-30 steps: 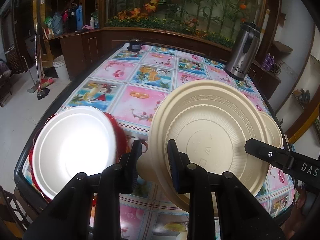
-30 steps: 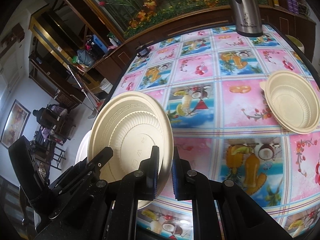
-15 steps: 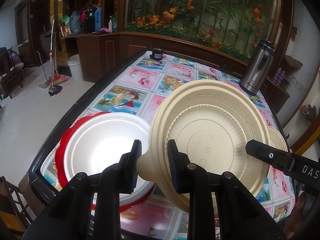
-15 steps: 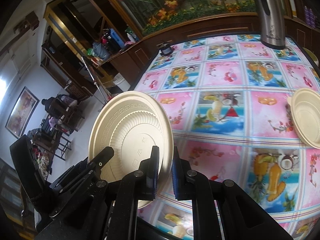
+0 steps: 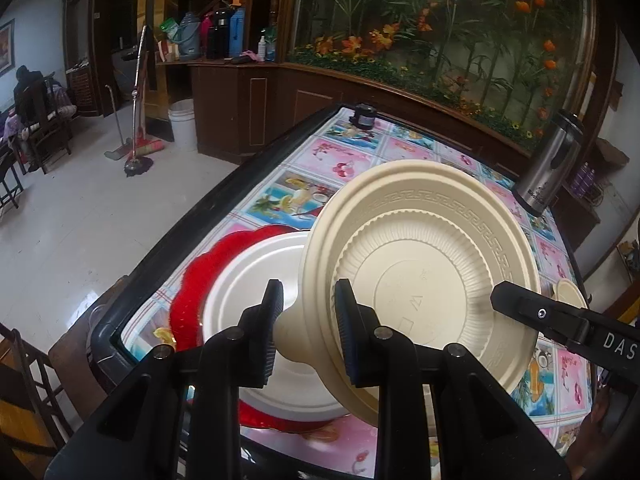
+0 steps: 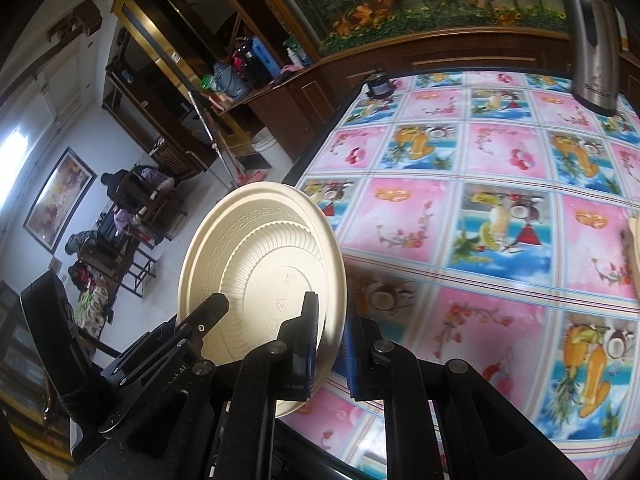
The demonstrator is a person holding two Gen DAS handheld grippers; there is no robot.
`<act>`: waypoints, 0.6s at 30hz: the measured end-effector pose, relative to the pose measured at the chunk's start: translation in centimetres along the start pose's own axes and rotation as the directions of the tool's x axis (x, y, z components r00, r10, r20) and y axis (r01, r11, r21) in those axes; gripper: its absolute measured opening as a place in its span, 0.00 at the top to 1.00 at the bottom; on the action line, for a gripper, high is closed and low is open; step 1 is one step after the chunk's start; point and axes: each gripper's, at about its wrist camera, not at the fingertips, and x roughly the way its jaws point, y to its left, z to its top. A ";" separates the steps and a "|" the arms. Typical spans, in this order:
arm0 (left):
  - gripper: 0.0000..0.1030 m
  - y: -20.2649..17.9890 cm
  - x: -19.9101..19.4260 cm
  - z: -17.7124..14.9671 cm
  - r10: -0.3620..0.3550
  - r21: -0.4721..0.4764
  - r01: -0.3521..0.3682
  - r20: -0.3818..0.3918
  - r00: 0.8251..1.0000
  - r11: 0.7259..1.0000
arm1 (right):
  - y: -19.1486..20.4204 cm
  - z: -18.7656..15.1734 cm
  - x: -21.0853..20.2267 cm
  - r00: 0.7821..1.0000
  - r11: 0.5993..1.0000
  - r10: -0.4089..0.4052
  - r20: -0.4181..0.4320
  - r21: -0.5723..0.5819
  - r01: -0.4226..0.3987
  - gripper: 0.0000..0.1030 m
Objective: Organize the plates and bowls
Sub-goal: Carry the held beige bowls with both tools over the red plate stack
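Observation:
A cream plate [image 5: 424, 264] is held upright above the table, its underside facing both cameras. My left gripper [image 5: 306, 332] is shut on the plate's left rim tab. My right gripper [image 6: 330, 344] is shut on the opposite rim of the same plate [image 6: 260, 280]; one of its fingers [image 5: 532, 312] shows in the left wrist view. Below the plate, a white plate [image 5: 256, 292] lies on a red plate [image 5: 200, 280] at the table's near corner. A cream bowl [image 5: 568, 292] sits to the right, mostly hidden.
A steel kettle [image 5: 552, 164] stands at the far right of the table [image 6: 480, 184], which has a fruit-pattern cloth. A small dark object [image 5: 364, 114] sits at the far edge. The black table edge [image 5: 192, 224] runs along the left, with floor beyond.
Both grippers have lifted and pulled back with the cream plate, staying shut on it. The white and red plates now sit lower and more under it. The cream bowl slid out to the right.

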 end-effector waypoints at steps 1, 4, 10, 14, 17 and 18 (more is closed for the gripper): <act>0.77 0.3 0.1 0.0 0.005 -0.007 -0.005 -0.003 1.000 1.000 | 0.1 0.0 0.3 1.000 1.000 0.002 -0.003 -0.002 -0.002 0.89; 0.77 1.2 0.3 -0.1 0.016 -0.019 -0.016 -0.008 1.000 1.000 | 0.8 0.1 1.2 1.000 1.000 0.008 -0.018 -0.012 -0.008 0.89; 0.77 2.3 0.8 0.0 0.030 -0.038 -0.030 -0.014 0.999 0.999 | 2.0 0.4 2.7 0.999 0.999 0.015 -0.040 -0.028 -0.016 0.89; 0.77 3.0 1.3 0.1 0.040 -0.051 -0.042 -0.024 0.999 0.998 | 2.6 0.7 3.6 0.998 0.999 0.016 -0.053 -0.036 -0.018 0.89; 0.77 3.4 1.6 0.1 0.046 -0.059 -0.047 -0.033 0.998 0.997 | 2.9 0.7 4.4 0.998 0.999 0.017 -0.065 -0.037 -0.020 0.89; 0.77 3.7 1.6 0.1 0.047 -0.061 -0.049 -0.033 0.998 0.997 | 2.9 0.7 4.6 0.997 0.999 0.017 -0.069 -0.038 -0.020 0.89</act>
